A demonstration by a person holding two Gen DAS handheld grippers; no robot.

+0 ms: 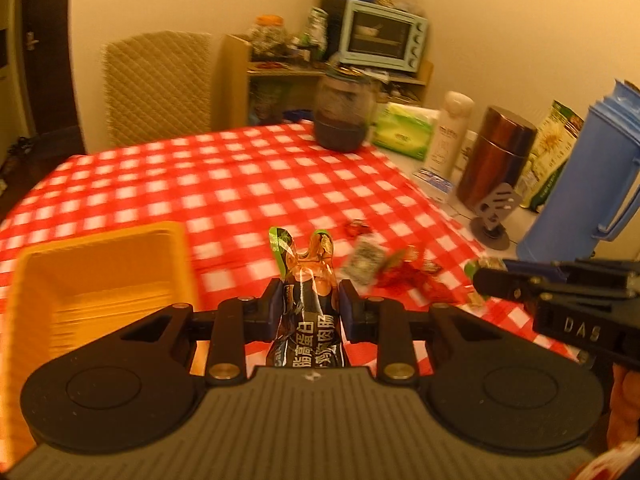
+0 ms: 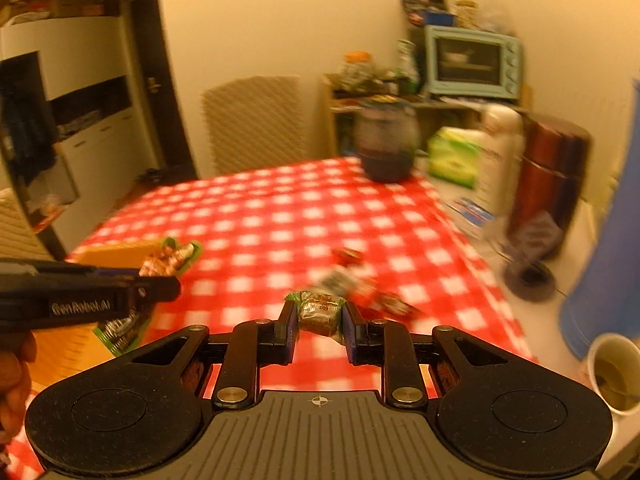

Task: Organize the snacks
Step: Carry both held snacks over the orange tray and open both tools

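Nearest the left wrist camera, the left tongs (image 1: pixel 307 304) are clamped on a dark sausage packet (image 1: pixel 306 320) with white lettering, its clear crimped end sticking up beyond the pads. Both views are smeared. Just left of those tongs sits a yellow tray (image 1: pixel 100 280) on the red-checked desk (image 1: pixel 240 176). The right tongs (image 2: pixel 320 316) are clamped on a small green-edged wrapped snack (image 2: pixel 320 311), held above the cloth. Between and ahead of the two tongs lies a loose heap of wrapped candies (image 1: pixel 400 272), mostly red, with what looks like a grey packet among them, though blur makes that uncertain. Along the desk's right side stand a dark jar (image 1: pixel 344 114), a green tissue pack (image 1: pixel 404 130), a white bottle (image 1: pixel 448 136), a brown canister (image 1: pixel 496 156) and a blue jug (image 1: pixel 576 184). A cup (image 2: pixel 614 372) of liquid sits at the right wrist view's lower right. A hand (image 2: pixel 14 384) grips the left tool's handle.
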